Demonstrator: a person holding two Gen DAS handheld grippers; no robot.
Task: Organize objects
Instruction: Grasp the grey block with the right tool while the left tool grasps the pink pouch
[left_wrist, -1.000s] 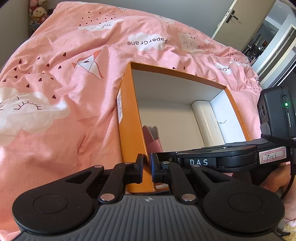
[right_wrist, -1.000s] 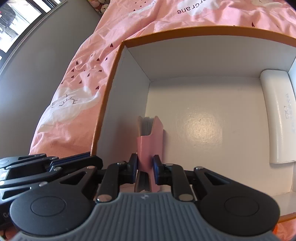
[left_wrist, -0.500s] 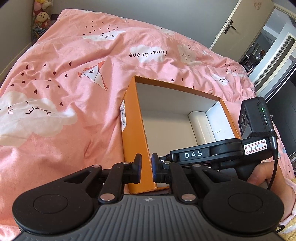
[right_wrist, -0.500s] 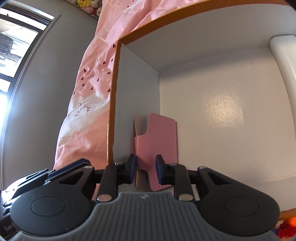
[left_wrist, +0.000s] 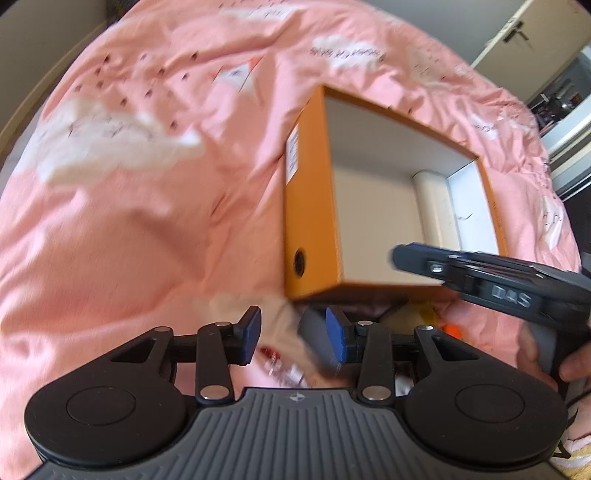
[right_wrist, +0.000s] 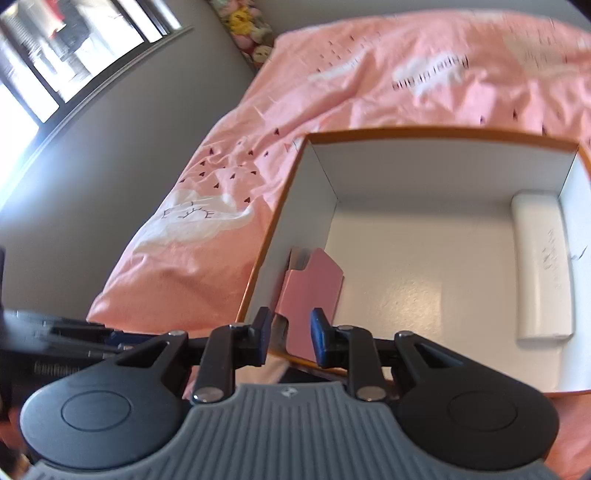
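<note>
An orange box (left_wrist: 310, 221) with a white inside lies open on the bed. A pink case (right_wrist: 314, 284) leans on the box's left inner wall (right_wrist: 303, 221), and a white case (right_wrist: 541, 266) lies along its right wall. My right gripper (right_wrist: 291, 334) hovers above the box's near edge, open, its pads clear of the pink case. My left gripper (left_wrist: 293, 332) is in front of the box's near corner with its jaws opening. Blurred beige and grey items lie below its gap, and nothing is gripped. The right gripper (left_wrist: 406, 258) reaches over the box from the right.
The pink patterned duvet (left_wrist: 129, 184) spreads around the box. Small yellow and orange things (left_wrist: 436, 317) lie by the box's near side. A hand (left_wrist: 535, 350) holds the right tool. Stuffed toys (right_wrist: 251, 29) and a window (right_wrist: 55, 74) are far left; a door (left_wrist: 517, 33) is far right.
My right gripper let go of the pink case and drew back and up; the case now leans on the left wall. My left gripper backed off the box's front wall and its jaws spread.
</note>
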